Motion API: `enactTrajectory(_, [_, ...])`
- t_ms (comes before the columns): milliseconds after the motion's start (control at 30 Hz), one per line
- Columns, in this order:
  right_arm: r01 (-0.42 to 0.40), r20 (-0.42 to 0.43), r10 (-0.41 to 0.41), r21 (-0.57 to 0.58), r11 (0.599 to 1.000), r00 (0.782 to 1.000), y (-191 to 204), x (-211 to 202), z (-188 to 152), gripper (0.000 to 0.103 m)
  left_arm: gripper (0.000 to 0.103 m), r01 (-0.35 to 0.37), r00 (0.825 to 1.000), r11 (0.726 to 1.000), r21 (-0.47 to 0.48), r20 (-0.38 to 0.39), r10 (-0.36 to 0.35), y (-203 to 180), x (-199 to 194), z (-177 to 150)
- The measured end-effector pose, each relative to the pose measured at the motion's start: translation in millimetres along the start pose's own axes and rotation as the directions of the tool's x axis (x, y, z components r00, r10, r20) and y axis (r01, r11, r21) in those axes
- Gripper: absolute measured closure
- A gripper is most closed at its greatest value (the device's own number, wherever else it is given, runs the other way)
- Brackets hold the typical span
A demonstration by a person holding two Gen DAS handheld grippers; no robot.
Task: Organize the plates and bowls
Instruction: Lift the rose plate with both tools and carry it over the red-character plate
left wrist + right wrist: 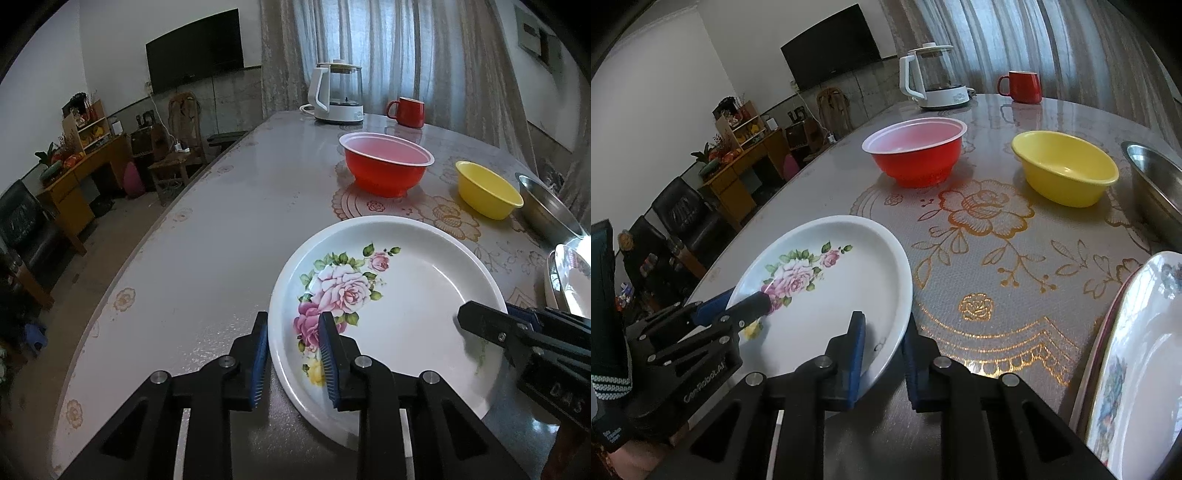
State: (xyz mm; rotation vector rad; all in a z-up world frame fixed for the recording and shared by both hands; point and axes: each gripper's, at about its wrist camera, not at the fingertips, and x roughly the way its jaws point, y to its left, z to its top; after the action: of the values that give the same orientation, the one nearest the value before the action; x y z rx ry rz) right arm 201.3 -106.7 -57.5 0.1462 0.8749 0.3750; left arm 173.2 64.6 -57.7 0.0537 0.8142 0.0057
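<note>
Two hand-held grippers pinching one rose plate at opposite rims

Worktop [207, 236] is biggest: patterned cover, runs ahead of both hand-held grippers. Rose plate [399, 295] sits on it at the near edge, directly under both sets of fingertips. Left hand-held gripper [293, 354] straddles the plate's left rim, one blue pad outside, one inside over the printed roses; jaws drawn close and, as best I can judge, clamped on the rim. Right hand-held gripper [882, 354] does the same on the right rim, pads either side, also reads as clamped on the plate.

Ahead of the right hand-held gripper: red bowl [916, 151], yellow bowl [1065, 168] to its right, steel bowl [1156, 184] further right at the frame edge. Second patterned plate [1137, 354] lies just right of the right hand-held gripper. Kettle [934, 77] and red mug [1021, 86] far back.

Step in hand, judged: two-handed lift of the rose plate, probably toward the other plate.

Doing it well:
- raise both sides together, keep plate level
- glazed rim is slippery, thin bite; don't tilt or twist
- clear the neighbouring plate's edge before setting down
</note>
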Motion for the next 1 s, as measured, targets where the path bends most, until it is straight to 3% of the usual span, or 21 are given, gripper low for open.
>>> enactTrajectory(533, [-0.008,0.046,0.007,0.018,1.000,0.999,-6,-35,-3,0.087,0.076,0.046,0.999,0.999,-0.002,0.018,-0.045,-13,-13,-4])
enactTrajectory(1000, [0.022,0.107,-0.030,0.076,0.997,0.994,-39,-90,-8,0.087,0.076,0.158,0.986,0.986,0.050,0.046,-0.161,-64,-30,2])
